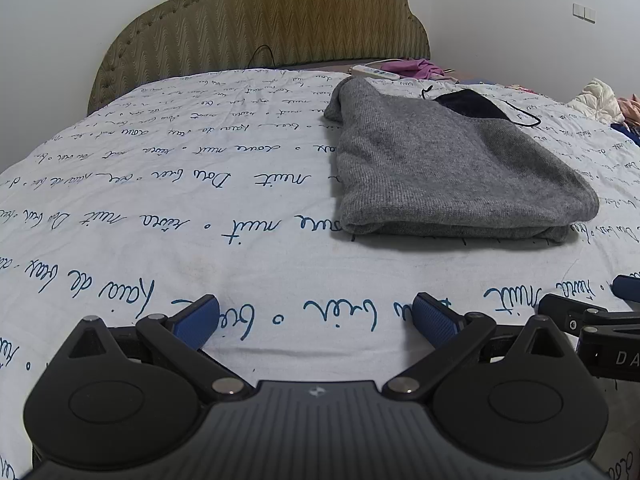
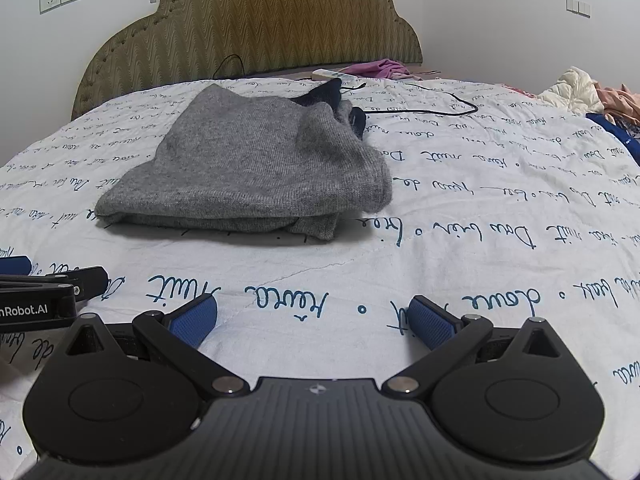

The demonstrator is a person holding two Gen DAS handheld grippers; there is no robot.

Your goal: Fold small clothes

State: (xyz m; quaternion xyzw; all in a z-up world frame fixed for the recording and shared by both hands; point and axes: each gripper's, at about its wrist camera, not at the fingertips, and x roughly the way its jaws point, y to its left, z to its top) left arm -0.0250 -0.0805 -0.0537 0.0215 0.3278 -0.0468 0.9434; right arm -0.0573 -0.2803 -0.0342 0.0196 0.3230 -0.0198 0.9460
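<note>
1. Evenly lit from above, soft and somewhat cool; no glare on the bed [image 1: 160,208].
2. Thin, dark shadow under the near edge of the sweater [image 1: 448,168], seen also in the right view [image 2: 248,168].
3. Strong fisheye bending: headboard [image 1: 264,20] bowed, bed curved like a dome, corners vignetted to black.
4. Sharp in the middle; print and knit crisp.
5. Softer toward the rims, with the clothes pile [image 2: 588,92] slightly smeared.
6. Tongs [image 1: 316,322] dark, low in detail, blue pads [image 2: 432,322] clear.
</note>
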